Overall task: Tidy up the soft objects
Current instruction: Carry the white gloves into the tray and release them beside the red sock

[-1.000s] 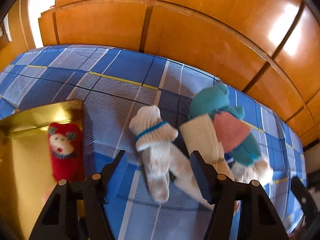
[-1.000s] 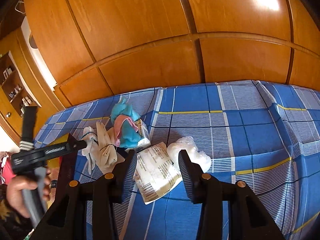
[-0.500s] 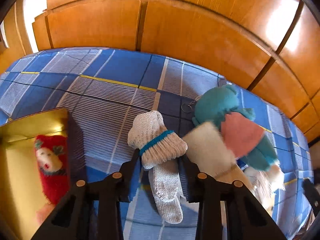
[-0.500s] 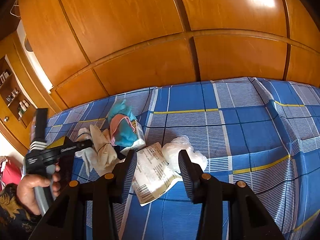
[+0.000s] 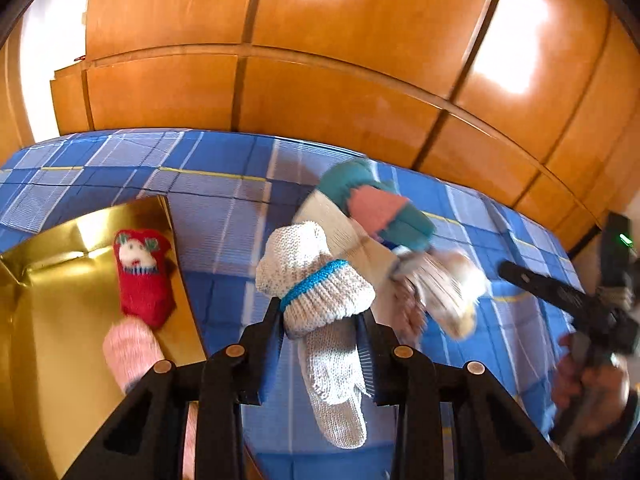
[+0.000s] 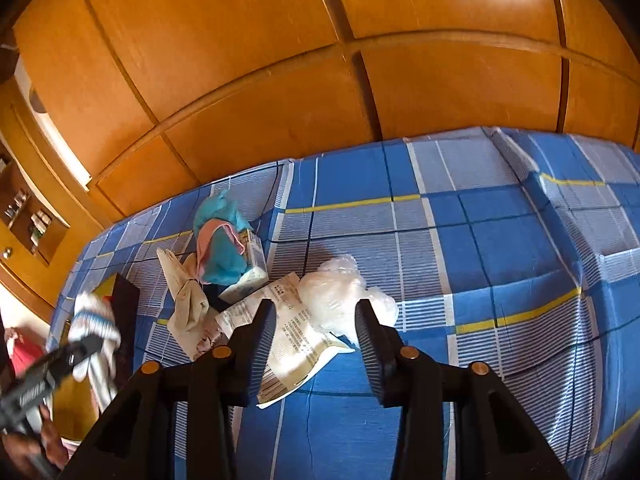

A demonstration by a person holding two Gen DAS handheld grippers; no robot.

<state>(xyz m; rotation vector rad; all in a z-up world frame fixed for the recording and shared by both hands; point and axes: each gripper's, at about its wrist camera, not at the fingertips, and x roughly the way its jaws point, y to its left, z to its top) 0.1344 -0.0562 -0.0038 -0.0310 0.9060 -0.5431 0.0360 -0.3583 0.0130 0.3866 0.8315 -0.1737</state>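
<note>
My left gripper (image 5: 320, 316) is shut on a white knitted glove (image 5: 316, 280) with a teal band and holds it up off the bed, its fingers dangling. The same glove (image 6: 94, 320) shows blurred at the left of the right wrist view. Left of it lies an open gold box (image 5: 52, 300) holding a red sock (image 5: 142, 280) and a pink sock (image 5: 128, 354). Behind the glove are a teal plush toy (image 5: 360, 196) and a cream cloth (image 5: 344, 232). My right gripper (image 6: 314, 312) hovers with its jaws closing, pressing nothing; a printed packet (image 6: 296, 344) and a clear plastic bag (image 6: 332, 296) lie below them.
The blue checked bedspread (image 6: 500, 240) runs back to a wooden wardrobe wall (image 6: 280, 80). A small carton (image 6: 252, 264) leans against the teal plush toy (image 6: 220, 248), beside the cream cloth (image 6: 188, 300). A hand (image 5: 580, 376) holds the other gripper at the right edge.
The left gripper has shut on the white glove and lifted it, swinging left toward the gold box. The right gripper's jaws have narrowed slightly while the hand stayed put.
</note>
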